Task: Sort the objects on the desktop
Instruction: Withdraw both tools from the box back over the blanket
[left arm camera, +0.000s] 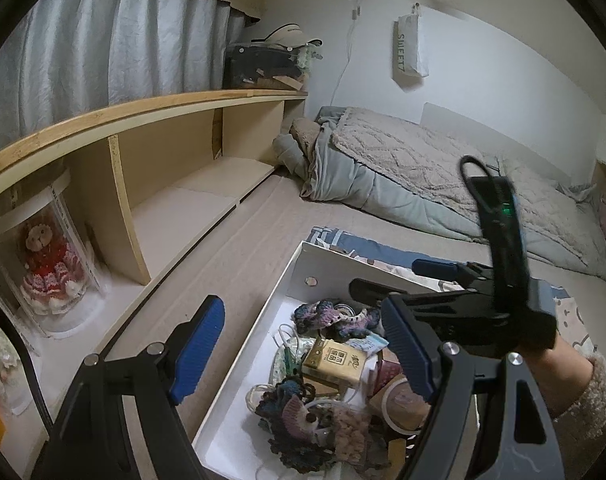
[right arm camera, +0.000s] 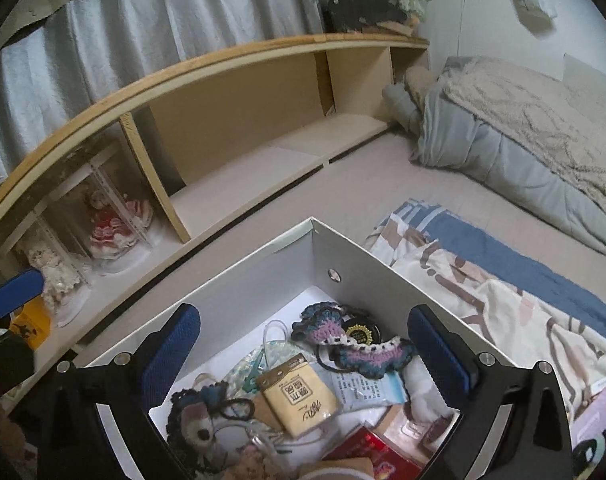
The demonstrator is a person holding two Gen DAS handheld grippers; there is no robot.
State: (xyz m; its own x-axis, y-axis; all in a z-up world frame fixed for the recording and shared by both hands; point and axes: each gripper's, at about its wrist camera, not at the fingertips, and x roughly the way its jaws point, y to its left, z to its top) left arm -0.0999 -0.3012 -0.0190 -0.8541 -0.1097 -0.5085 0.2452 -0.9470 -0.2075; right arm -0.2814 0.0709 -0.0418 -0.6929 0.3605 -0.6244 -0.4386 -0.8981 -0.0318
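A white box [left arm camera: 303,268] [right arm camera: 263,268] sits on the bed and holds a jumble of small things: a tan tissue pack [left arm camera: 335,362] [right arm camera: 301,398], crocheted pieces [left arm camera: 335,316] [right arm camera: 343,340], a tape roll [left arm camera: 403,404], a red packet [right arm camera: 367,448]. My left gripper [left arm camera: 303,352] is open above the box's left side, empty. My right gripper [right arm camera: 303,354] is open and empty over the box; it also shows in the left wrist view [left arm camera: 399,280], held by a hand.
A wooden shelf unit [left arm camera: 163,160] [right arm camera: 243,120] runs along the left, with dolls in clear cases [left arm camera: 47,268] [right arm camera: 115,220] and bare compartments. A folded grey-beige blanket [left arm camera: 423,172] [right arm camera: 523,128] and patterned cloth [right arm camera: 483,280] lie on the bed to the right.
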